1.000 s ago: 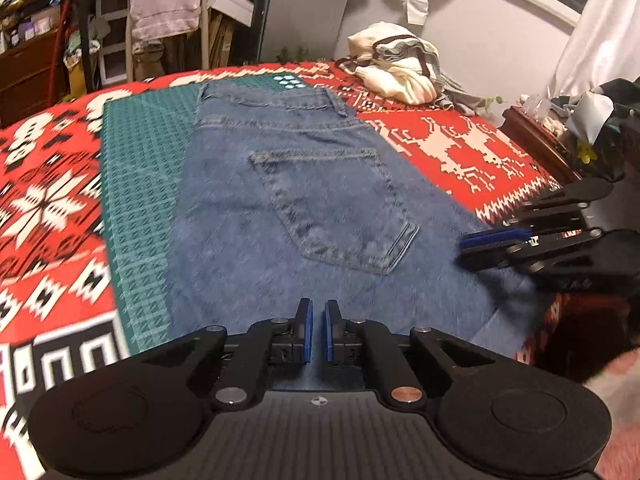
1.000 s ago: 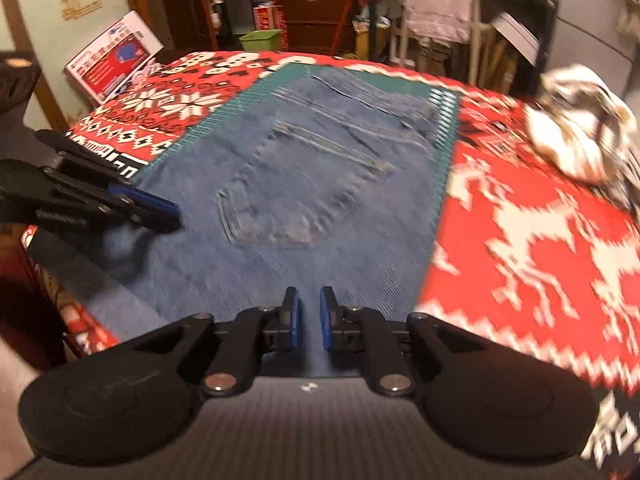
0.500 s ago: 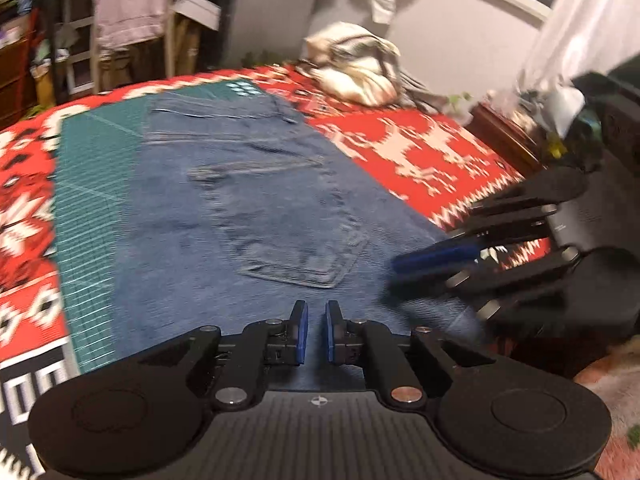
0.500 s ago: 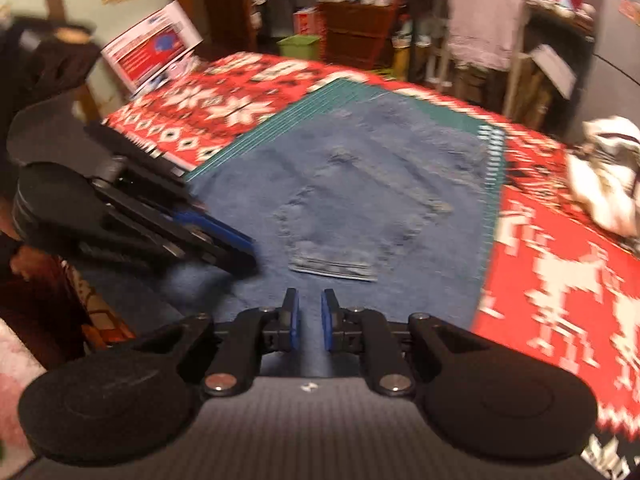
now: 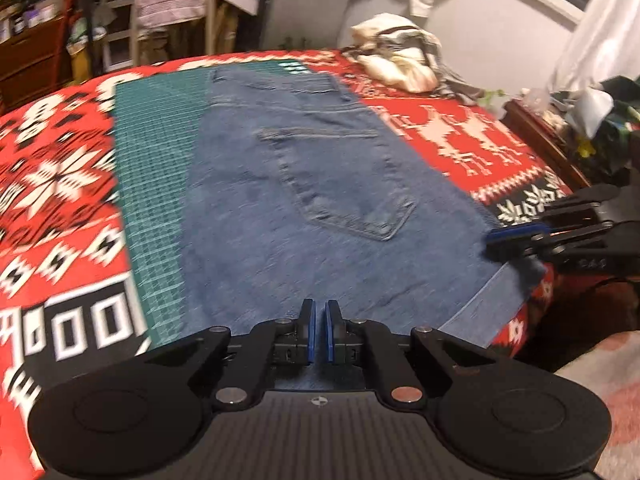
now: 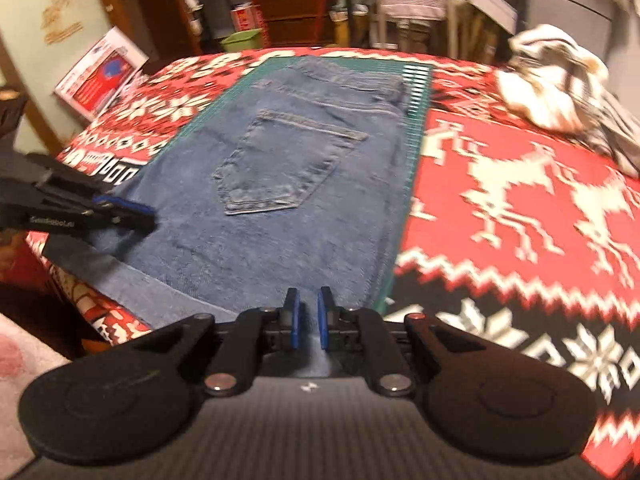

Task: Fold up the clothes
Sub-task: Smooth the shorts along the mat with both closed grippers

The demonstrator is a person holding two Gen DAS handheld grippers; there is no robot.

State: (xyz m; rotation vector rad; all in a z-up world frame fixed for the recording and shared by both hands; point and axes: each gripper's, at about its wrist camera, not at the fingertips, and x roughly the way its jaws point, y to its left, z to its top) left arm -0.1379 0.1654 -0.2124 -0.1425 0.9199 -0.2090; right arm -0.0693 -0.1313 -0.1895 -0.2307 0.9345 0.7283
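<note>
Blue jeans (image 5: 304, 200) lie flat on a green mat (image 5: 152, 184), waistband at twelve o'clock. Left gripper (image 5: 319, 330) and right gripper (image 6: 308, 322) hover nearly clenched, empty, at the six o'clock edge; pinch corners evenly.

- Left wrist view: low at near bed edge, facing along jeans (image 5: 320, 184) toward far wall.
- Right wrist view: same edge, further right, angled leftward.
- Shared: jeans, green mat (image 5: 156, 184), blanket (image 6: 520, 200).
</note>
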